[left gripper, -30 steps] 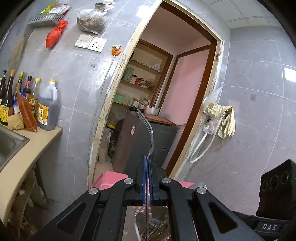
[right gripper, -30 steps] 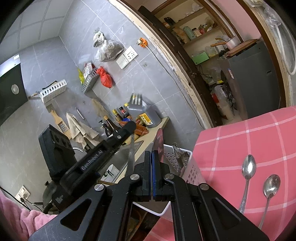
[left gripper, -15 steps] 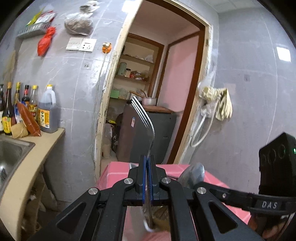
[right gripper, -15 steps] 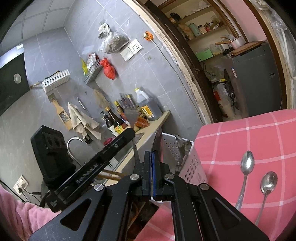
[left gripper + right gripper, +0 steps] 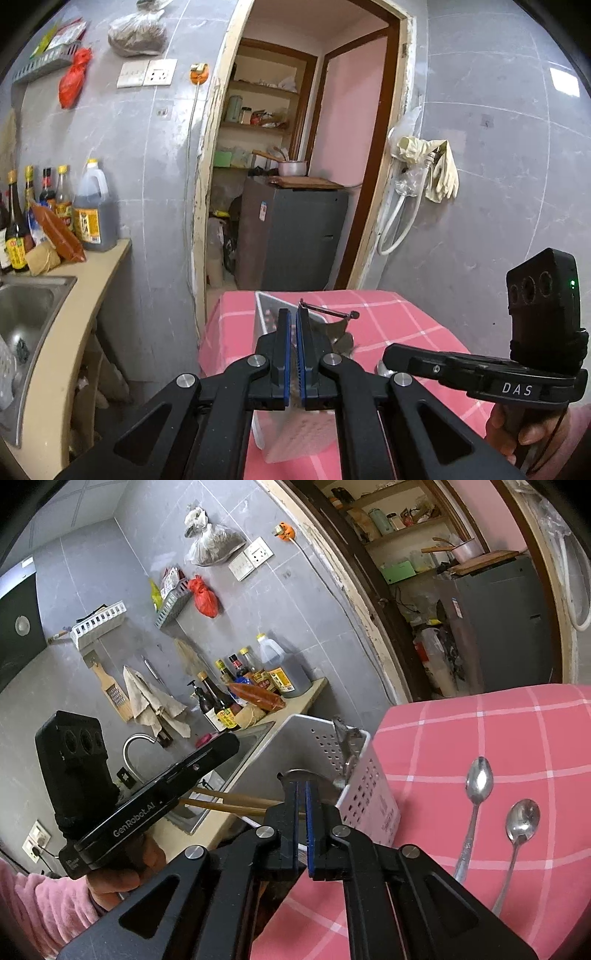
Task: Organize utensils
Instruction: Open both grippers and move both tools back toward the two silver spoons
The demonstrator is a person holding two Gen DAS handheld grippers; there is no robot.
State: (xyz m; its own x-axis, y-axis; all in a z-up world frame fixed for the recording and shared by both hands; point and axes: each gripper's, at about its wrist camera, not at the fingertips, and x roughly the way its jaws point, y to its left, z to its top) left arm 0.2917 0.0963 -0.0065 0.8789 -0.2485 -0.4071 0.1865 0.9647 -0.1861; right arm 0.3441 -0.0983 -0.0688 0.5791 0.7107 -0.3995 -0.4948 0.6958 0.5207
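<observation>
Utensils [image 5: 341, 332]: metal handles stand in a white perforated basket [image 5: 295, 439] directly under and ahead of the left gripper [image 5: 291, 314]. Left pads pressed together, nothing seen between them. Right gripper [image 5: 302, 784]: jaws opening, a slim gap between the blue pads and nothing pinched in it; a rounded metal end shows just past its tips, over the basket mouth.

Edges and room: basket sits at the left edge of the table with the pink checked cloth [image 5: 498, 720], its left wall overhanging or flush with that edge, cannot tell which. Counter edge [image 5: 92, 295] with the sink [image 5: 26, 306] lies left of the table across a narrow gap. Cloth to the right of the basket is mostly bare. Doorway [image 5: 295, 184] is beyond the far table edge.

Views differ: only the right wrist view shows two spoons [image 5: 476, 794] [image 5: 519, 823] lying side by side on the cloth, bowls away from the camera, apart from the basket; it also shows wooden chopsticks [image 5: 229, 801] jutting left near the basket's near end, their resting place hidden by the grippers. Only the left wrist view shows the basket's near wall and the right hand [image 5: 517, 435] on its handle
</observation>
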